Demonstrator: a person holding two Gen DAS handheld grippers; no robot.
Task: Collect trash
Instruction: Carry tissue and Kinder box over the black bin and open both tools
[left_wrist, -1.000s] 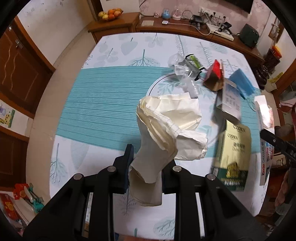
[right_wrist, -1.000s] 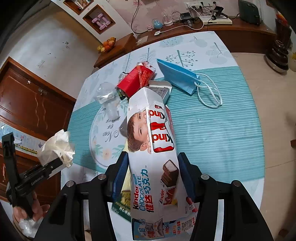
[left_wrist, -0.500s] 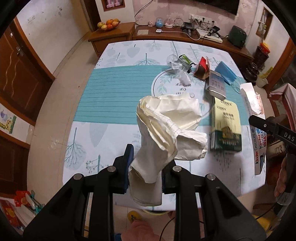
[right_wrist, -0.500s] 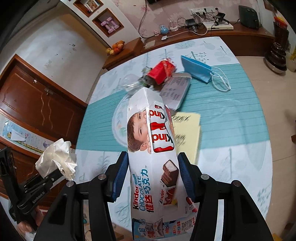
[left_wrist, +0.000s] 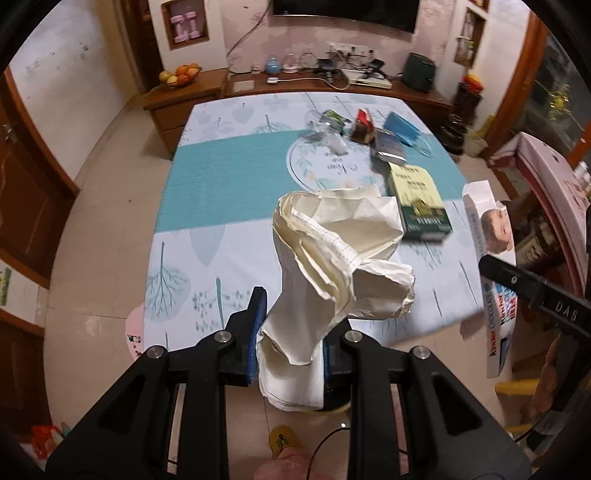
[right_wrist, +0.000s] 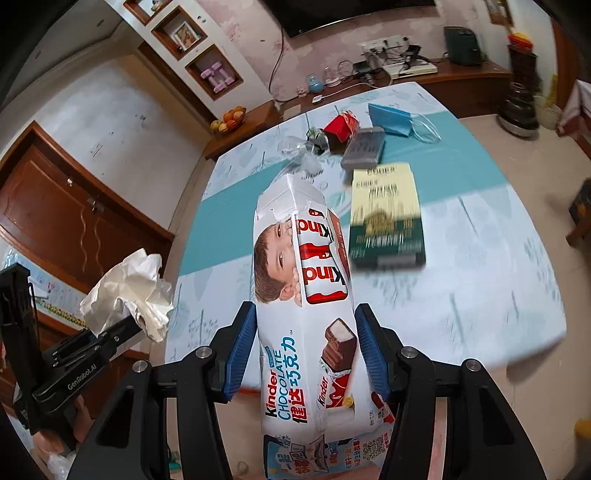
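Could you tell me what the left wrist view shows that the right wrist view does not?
Only the left wrist view shows the left gripper close up, its pads clamping the crumpled paper, and a pink stool beside the table. Only the right wrist view shows the front of the chocolate box in the right gripper. Both show the green box, grey packet, red carton and blue mask.
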